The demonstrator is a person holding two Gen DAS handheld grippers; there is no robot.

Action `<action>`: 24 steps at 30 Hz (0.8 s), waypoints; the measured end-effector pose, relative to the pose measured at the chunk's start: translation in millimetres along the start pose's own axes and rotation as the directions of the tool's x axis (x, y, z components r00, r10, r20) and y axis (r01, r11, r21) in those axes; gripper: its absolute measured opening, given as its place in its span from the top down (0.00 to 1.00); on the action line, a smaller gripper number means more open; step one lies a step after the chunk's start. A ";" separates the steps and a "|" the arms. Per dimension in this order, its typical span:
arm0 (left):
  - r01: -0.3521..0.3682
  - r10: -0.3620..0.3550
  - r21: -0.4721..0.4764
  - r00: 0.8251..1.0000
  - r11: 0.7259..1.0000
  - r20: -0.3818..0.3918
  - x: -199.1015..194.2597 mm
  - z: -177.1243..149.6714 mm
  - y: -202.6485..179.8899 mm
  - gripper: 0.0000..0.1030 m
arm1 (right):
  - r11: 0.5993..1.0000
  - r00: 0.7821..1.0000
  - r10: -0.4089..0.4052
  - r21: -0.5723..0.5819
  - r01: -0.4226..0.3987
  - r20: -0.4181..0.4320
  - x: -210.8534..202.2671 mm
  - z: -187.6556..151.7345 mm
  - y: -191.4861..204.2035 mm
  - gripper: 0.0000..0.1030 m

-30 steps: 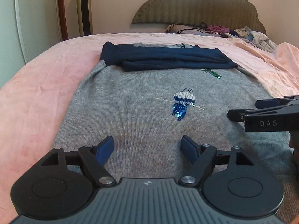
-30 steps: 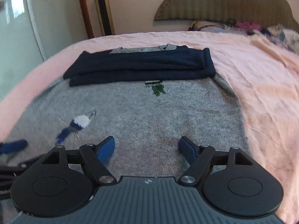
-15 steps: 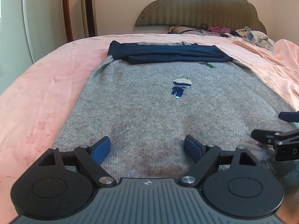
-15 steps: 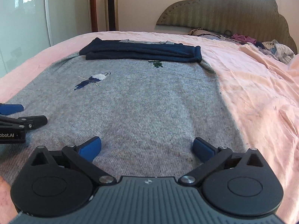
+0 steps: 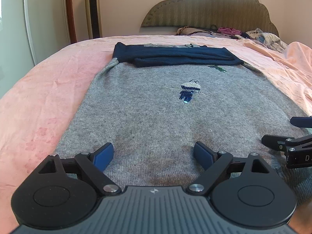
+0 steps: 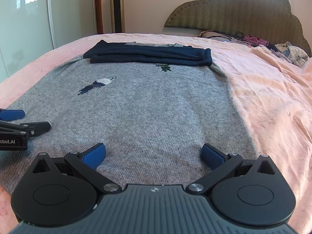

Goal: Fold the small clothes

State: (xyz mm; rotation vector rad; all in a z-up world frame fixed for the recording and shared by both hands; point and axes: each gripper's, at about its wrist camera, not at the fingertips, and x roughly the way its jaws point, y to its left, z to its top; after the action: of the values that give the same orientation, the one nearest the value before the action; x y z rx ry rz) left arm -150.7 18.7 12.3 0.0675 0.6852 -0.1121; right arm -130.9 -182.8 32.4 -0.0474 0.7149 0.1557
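A grey knitted sweater (image 5: 146,117) lies flat on the bed, with its navy sleeves (image 5: 175,56) folded across the far end. A sequinned figure (image 5: 190,91) and a small green motif (image 5: 217,68) mark its front. My left gripper (image 5: 153,152) stands open over the near hem, left of middle, nothing between its blue pads. My right gripper (image 6: 153,154) is open wide over the hem near the sweater's (image 6: 156,107) right edge, also empty. Each shows in the other's view: right gripper (image 5: 286,132), left gripper (image 6: 25,120).
A pink bedsheet (image 5: 39,107) surrounds the sweater on both sides. A padded headboard (image 5: 210,9) stands at the far end with a heap of loose clothes (image 5: 263,37) below it. A tall tower heater (image 5: 93,9) and a white wardrobe (image 6: 25,19) stand at the left.
Both grippers drew back from the sweater's middle to its near hem and spread apart sideways. The jaws of both widened, the right more so.
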 end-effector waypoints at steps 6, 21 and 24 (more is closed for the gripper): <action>0.005 -0.005 -0.002 1.000 1.000 0.000 0.2 0.5 0.7 0.11 | 1.000 1.000 0.000 0.000 0.000 0.000 0.1 -0.3 -0.1 0.00; 0.013 -0.013 0.005 1.000 1.000 -0.002 -4.2 -0.3 1.4 0.11 | 1.000 1.000 -0.007 0.001 0.007 0.000 -0.7 -1.4 1.5 0.00; 0.028 -0.028 0.018 1.000 0.999 0.008 -13.9 6.8 11.2 0.11 | 1.000 1.000 0.021 0.006 -0.021 -0.021 -3.5 3.4 -3.0 0.00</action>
State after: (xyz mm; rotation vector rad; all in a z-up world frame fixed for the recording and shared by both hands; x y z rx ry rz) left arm -155.7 30.2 26.6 0.0751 0.6775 -0.1451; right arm -130.9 -185.9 37.2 -0.0361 0.7366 0.1733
